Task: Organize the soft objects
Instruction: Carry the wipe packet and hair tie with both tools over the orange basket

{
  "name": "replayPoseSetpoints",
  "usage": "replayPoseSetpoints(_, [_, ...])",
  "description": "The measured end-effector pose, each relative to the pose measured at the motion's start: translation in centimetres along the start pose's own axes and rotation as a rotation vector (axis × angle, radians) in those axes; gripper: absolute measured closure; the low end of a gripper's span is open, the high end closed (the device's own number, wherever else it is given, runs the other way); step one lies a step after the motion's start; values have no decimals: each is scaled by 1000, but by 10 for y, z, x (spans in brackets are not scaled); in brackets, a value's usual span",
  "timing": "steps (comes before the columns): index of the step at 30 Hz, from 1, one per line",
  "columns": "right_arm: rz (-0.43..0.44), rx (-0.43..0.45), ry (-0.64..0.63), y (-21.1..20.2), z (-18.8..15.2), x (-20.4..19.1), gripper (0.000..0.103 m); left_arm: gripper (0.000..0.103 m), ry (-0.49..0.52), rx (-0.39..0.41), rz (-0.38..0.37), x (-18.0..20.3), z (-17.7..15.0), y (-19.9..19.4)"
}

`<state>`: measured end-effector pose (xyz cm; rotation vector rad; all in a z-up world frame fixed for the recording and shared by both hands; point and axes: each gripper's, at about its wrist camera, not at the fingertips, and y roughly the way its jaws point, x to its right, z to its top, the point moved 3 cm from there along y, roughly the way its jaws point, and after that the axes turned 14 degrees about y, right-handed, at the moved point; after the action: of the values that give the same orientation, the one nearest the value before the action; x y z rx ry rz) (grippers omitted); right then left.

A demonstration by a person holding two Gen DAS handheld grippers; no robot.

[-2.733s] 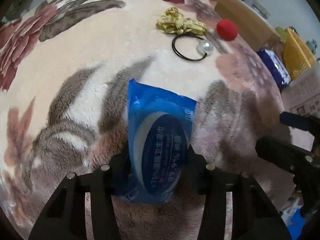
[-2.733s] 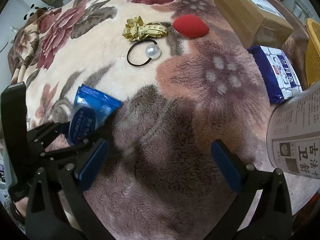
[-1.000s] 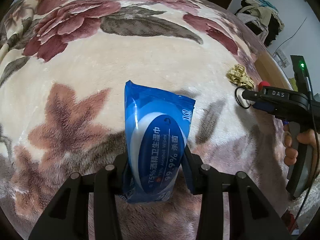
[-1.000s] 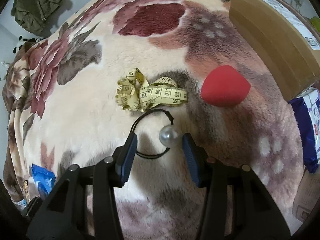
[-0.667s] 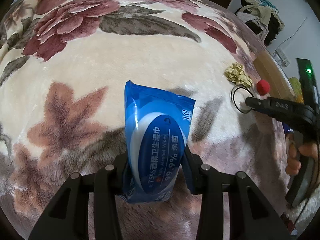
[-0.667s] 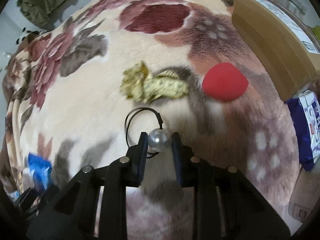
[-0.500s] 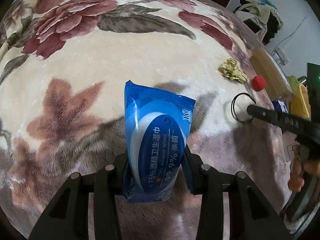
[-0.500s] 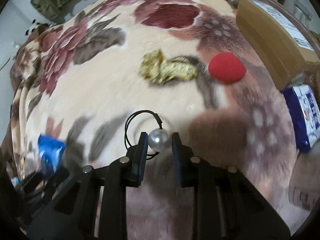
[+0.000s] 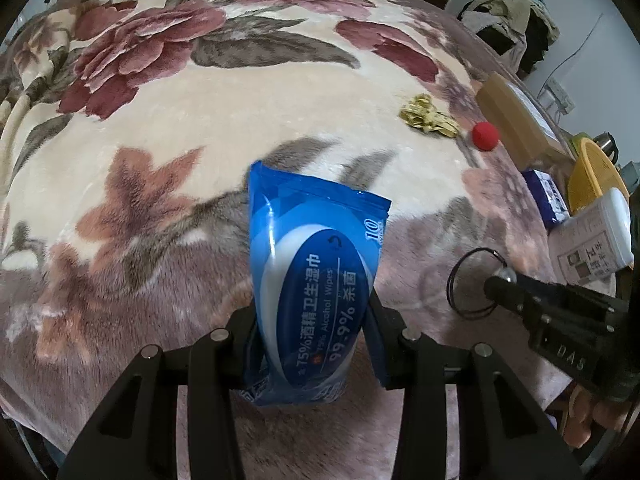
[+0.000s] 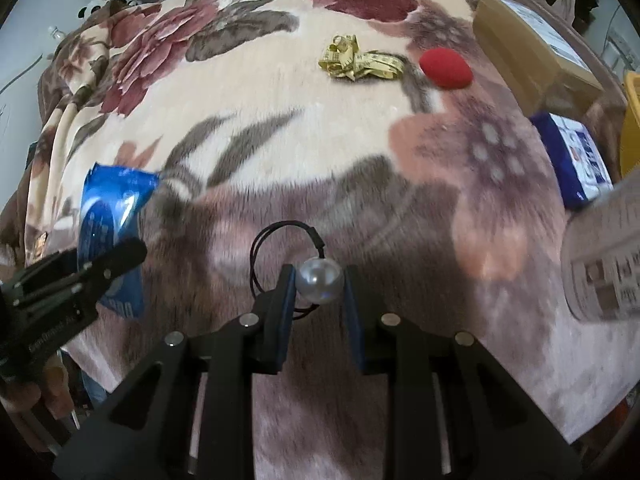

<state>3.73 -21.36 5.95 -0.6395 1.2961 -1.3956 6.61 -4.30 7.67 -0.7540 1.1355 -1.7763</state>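
My left gripper (image 9: 312,316) is shut on a blue pack of alcohol wipes (image 9: 316,276), held above the flowered blanket (image 9: 180,128). The same pack (image 10: 108,224) shows at the left of the right wrist view, in the left gripper (image 10: 132,252). My right gripper (image 10: 319,280) is shut on the pearl bead (image 10: 319,286) of a black hair tie (image 10: 280,228), lifted off the blanket; its loop (image 9: 468,280) hangs beside the right gripper (image 9: 500,284). A crumpled yellow tape measure (image 10: 358,60) and a red sponge (image 10: 446,68) lie further back.
A cardboard box (image 10: 532,36) sits at the blanket's right edge, with a dark blue tissue pack (image 10: 576,160) below it. A white-lidded wipes pack (image 9: 592,240) and a yellow basket (image 9: 592,176) stand at the right. Clothes are piled in the far corner (image 9: 512,12).
The right gripper closed on the pearl bead, lifted the hair tie and carried it away from the tape measure and sponge toward the near side. The left gripper kept the wipes pack and shifted slightly.
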Motion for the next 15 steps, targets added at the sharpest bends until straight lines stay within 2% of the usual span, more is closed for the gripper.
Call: replayPoseSetpoints(15, [6,63,44,-60,-22,48,78,59,98,-5,-11,79,1,-23])
